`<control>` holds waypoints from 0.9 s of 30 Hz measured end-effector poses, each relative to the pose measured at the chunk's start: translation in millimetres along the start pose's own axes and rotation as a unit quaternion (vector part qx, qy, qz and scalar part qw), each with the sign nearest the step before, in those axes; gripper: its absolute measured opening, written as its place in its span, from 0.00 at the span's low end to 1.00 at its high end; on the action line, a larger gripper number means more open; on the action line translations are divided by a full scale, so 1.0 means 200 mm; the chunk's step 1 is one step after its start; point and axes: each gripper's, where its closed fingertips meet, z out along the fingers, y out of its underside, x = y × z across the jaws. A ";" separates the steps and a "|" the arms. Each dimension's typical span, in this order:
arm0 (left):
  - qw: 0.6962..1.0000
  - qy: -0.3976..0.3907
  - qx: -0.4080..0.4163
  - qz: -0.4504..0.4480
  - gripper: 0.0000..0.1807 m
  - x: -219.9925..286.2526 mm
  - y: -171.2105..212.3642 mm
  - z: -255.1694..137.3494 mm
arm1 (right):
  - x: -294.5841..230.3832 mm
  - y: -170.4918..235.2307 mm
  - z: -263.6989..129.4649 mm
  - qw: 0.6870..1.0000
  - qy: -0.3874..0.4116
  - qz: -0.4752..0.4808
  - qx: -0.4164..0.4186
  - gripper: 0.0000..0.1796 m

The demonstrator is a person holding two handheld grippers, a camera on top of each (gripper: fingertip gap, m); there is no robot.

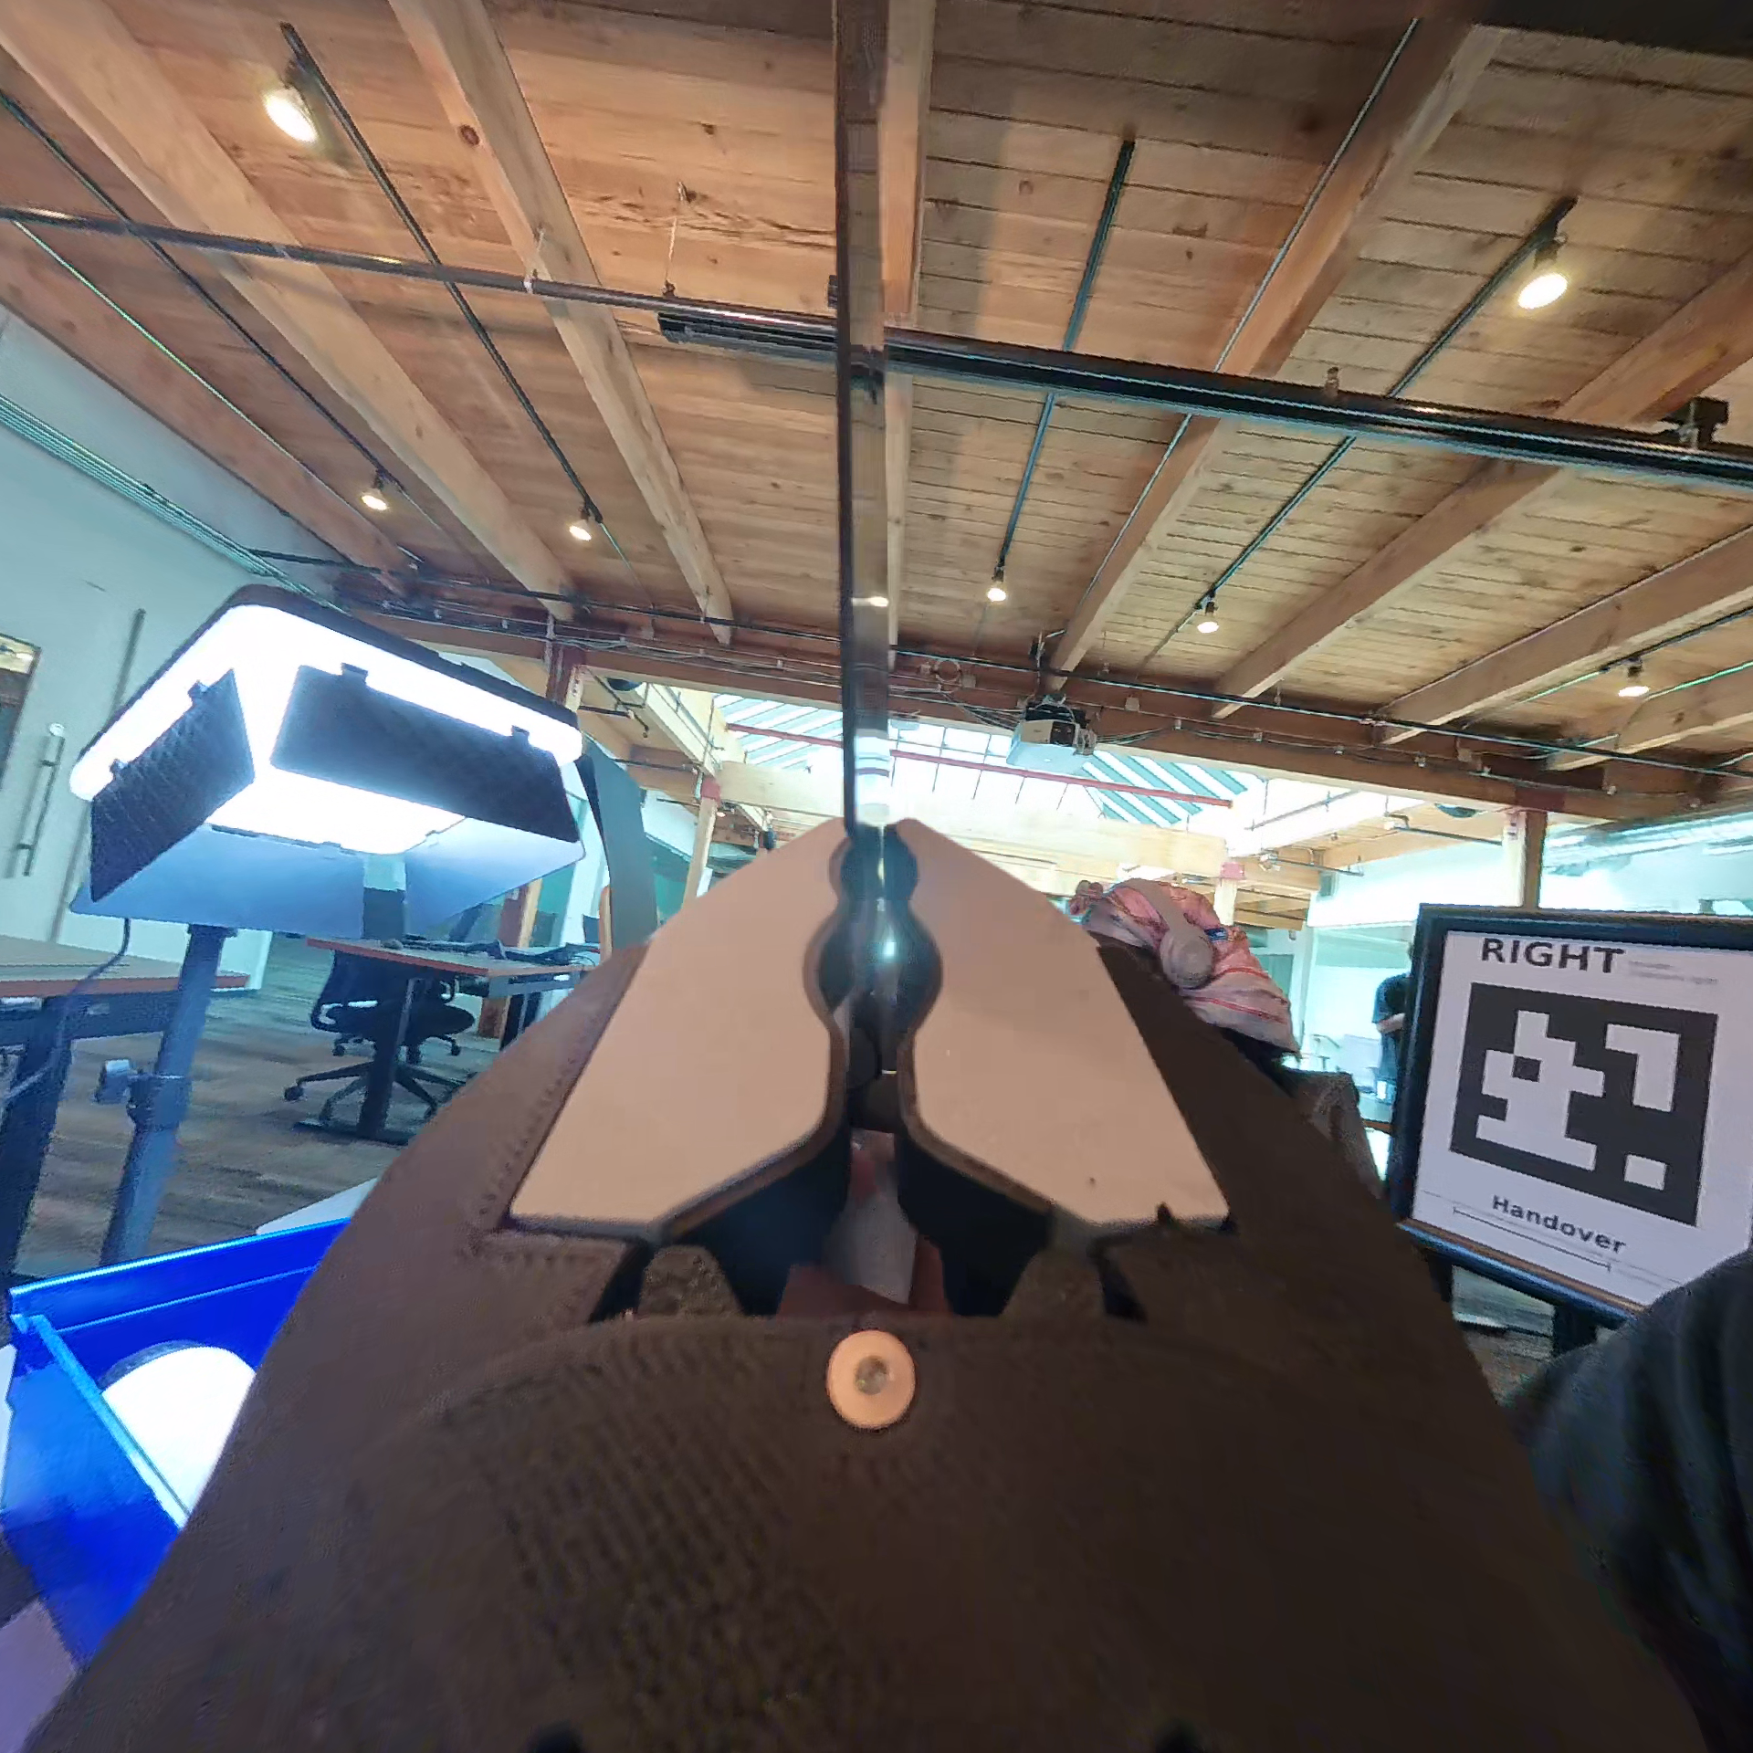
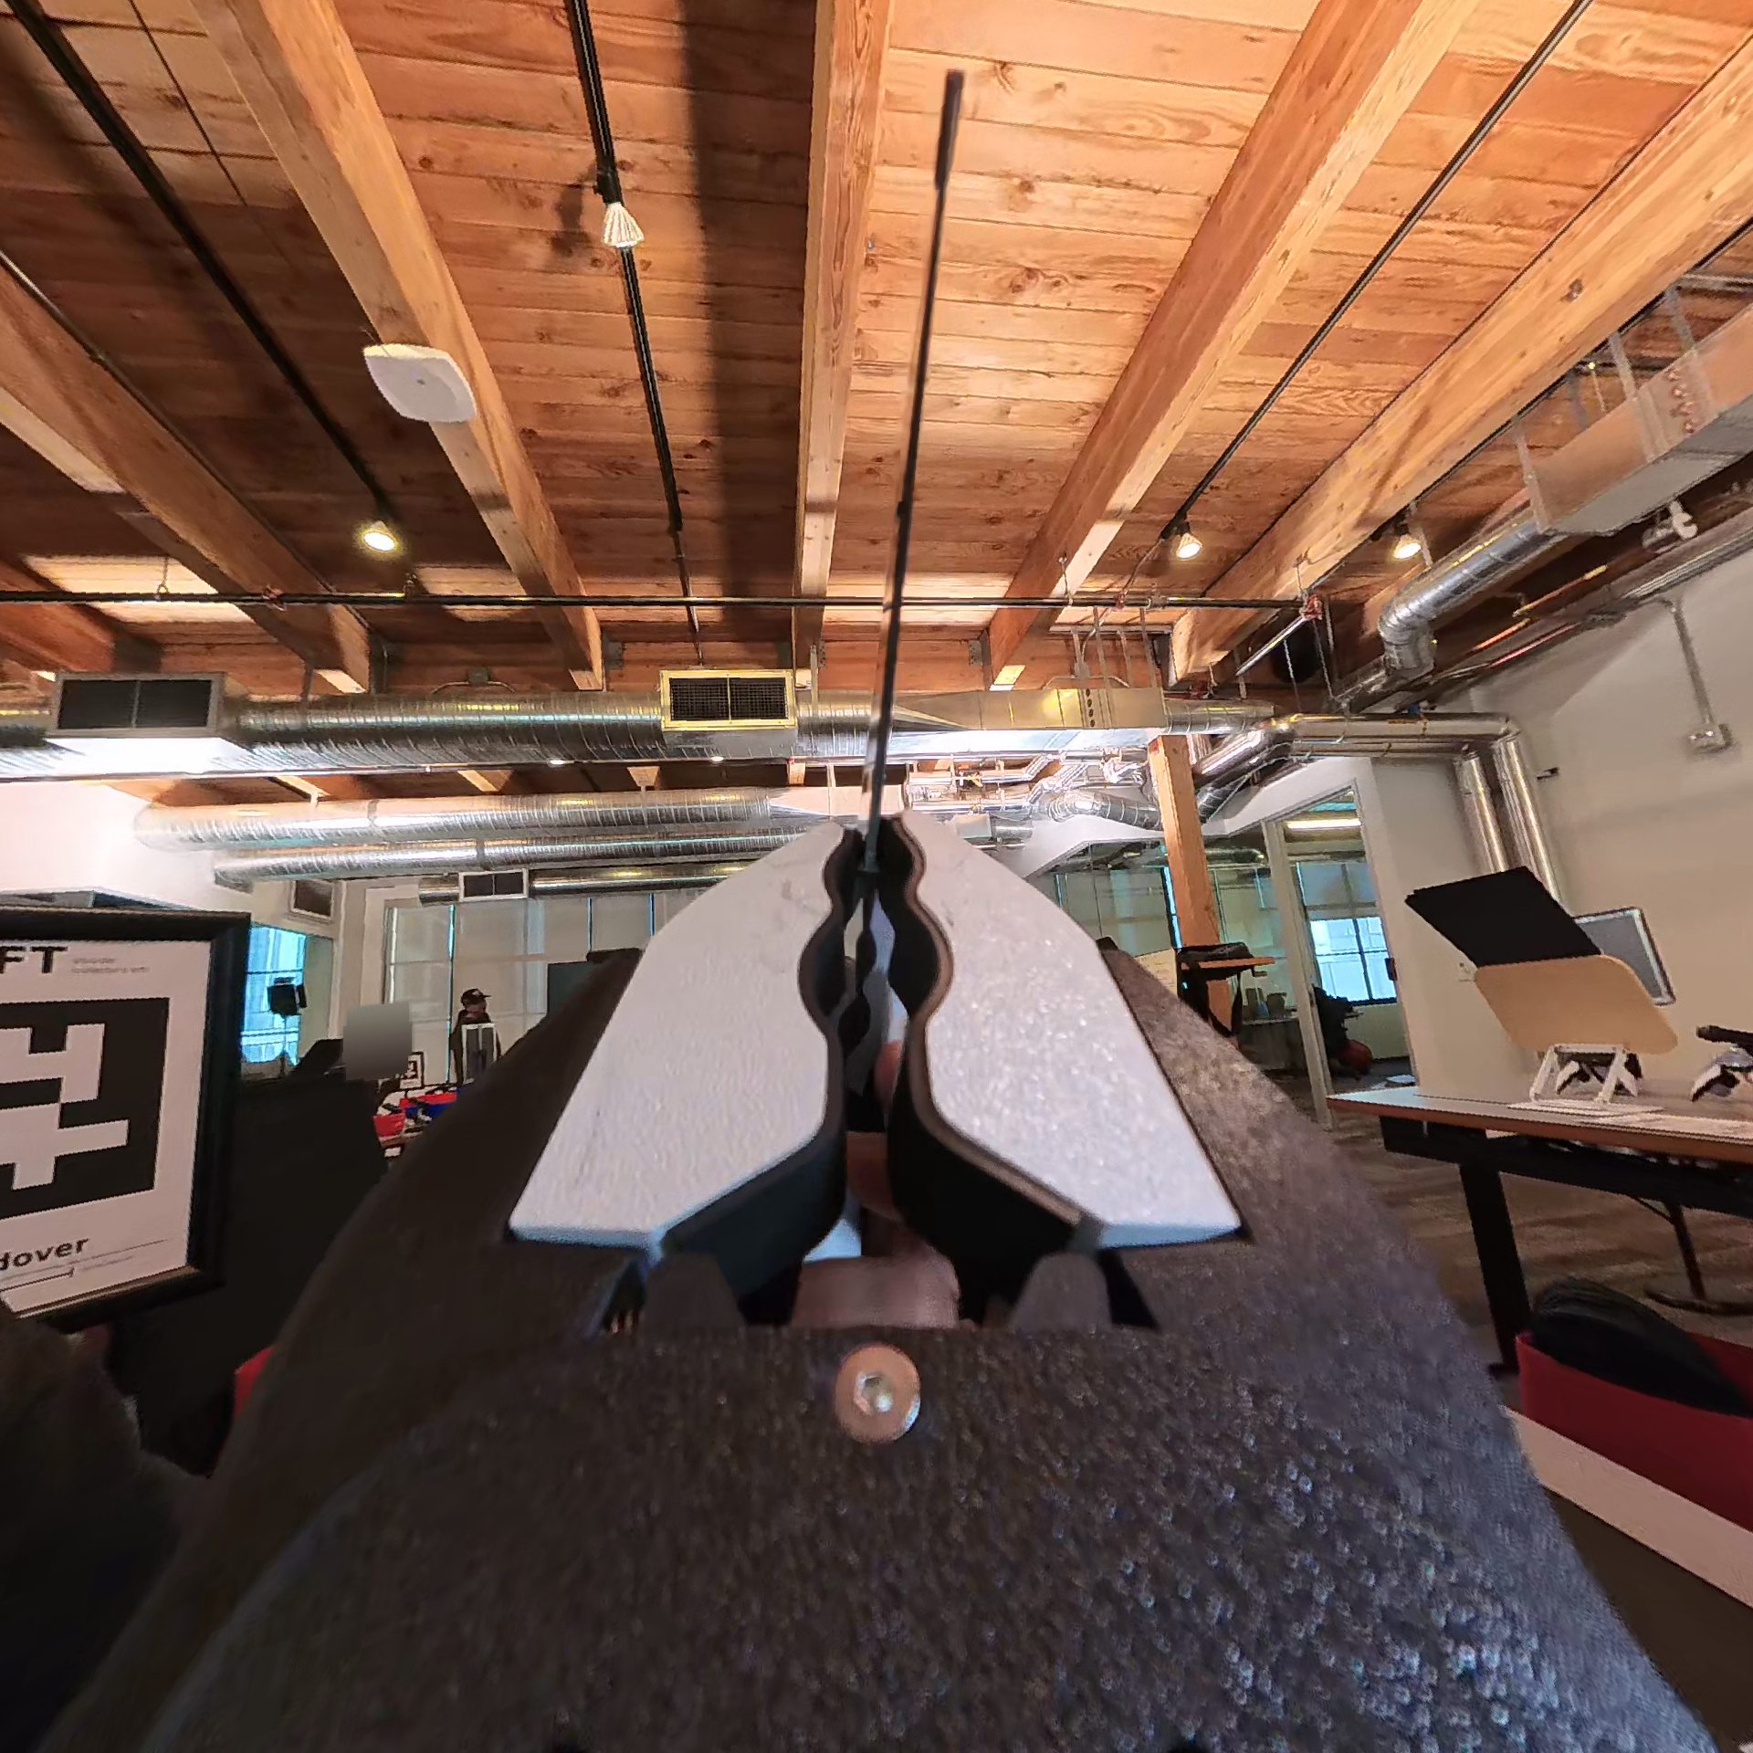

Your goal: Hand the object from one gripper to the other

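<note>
Two thin dark strips are showing, one per wrist view; whether they are the same object cannot be told. In the left wrist view the thin dark strip (image 1: 854,531) is rising edge-on from the tips of the left tongs (image 1: 868,830) and running out of the top of the frame. The left tongs are pinching it, pads nearly meeting around it. In the right wrist view a strip (image 2: 912,455) is leaning slightly right, its free end stopping short of the frame's top. The right tongs (image 2: 871,830) are likewise clamping it at the tips, gap narrow. Neither view is showing the other tongs.

Both cameras are tilting up at a wooden beam ceiling (image 1: 1233,237). Left view: a lit light panel (image 1: 322,749) is standing at left, a blue bin (image 1: 114,1328) sitting low left, a framed marker sign (image 1: 1575,1091) at right. Right view: a second framed sign (image 2: 95,1100) is standing at left, silver ducts (image 2: 474,730) are running across, and a surface (image 2: 1565,1129) is sitting far right.
</note>
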 end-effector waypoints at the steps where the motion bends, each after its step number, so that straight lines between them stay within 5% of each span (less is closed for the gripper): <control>1: 1.000 0.001 -0.004 -0.001 0.01 0.00 0.00 0.00 | 0.00 0.01 0.00 1.000 0.000 0.003 0.000 0.02; 18: 0.993 0.011 -0.115 0.010 0.01 -0.02 0.00 -0.06 | 0.02 0.02 0.00 0.997 -0.010 0.007 -0.078 0.02; 27: 0.997 0.009 -0.073 0.007 0.07 -0.01 0.02 -0.03 | -0.01 0.02 0.01 0.999 -0.021 0.031 -0.037 0.01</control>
